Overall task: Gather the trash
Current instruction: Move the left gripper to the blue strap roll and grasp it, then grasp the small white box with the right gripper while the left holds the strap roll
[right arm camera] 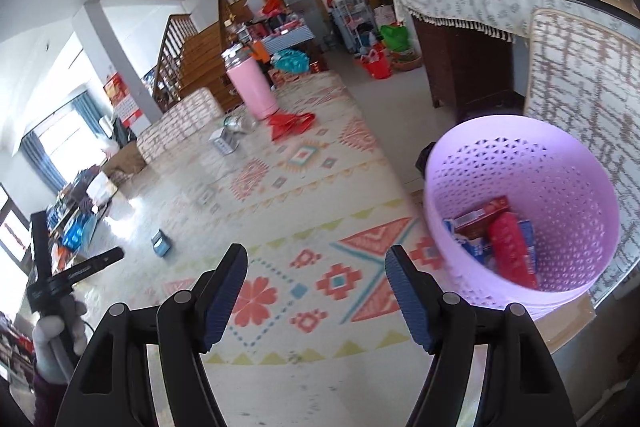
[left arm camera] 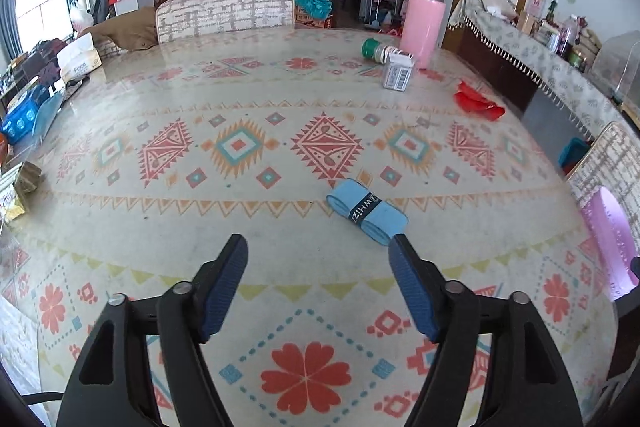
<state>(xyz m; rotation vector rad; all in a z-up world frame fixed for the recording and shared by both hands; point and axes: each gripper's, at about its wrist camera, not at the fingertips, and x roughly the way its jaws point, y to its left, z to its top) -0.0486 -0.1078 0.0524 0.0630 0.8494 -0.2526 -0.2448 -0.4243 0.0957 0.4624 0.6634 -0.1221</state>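
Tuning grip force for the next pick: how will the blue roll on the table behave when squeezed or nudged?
The blue roll looks like soft wound tape, so it will probably compress, not resist. It lies flattened on the table, so rolling seems unlikely. Probably light; the open left gripper may push it.

Each gripper was built the same way. The left gripper [left arm camera: 318, 247] had matte black plastic arms — broad outer struts with long teardrop cut-outs, and narrower inner links — joined by round silver pivot pins. Its fingers [left arm camera: 226, 291] carried dark blue pads with a fine ribbed texture. The right gripper [right arm camera: 316, 257] showed identical black linkages, silver pins and blue ribbed pads [right arm camera: 412, 297]. In the right wrist view, the left hand [right arm camera: 56, 327] wore a pale grey-white knitted glove with a dark maroon sleeve at the wrist — it gripped a black handle bearing small white lettering, too small to read.
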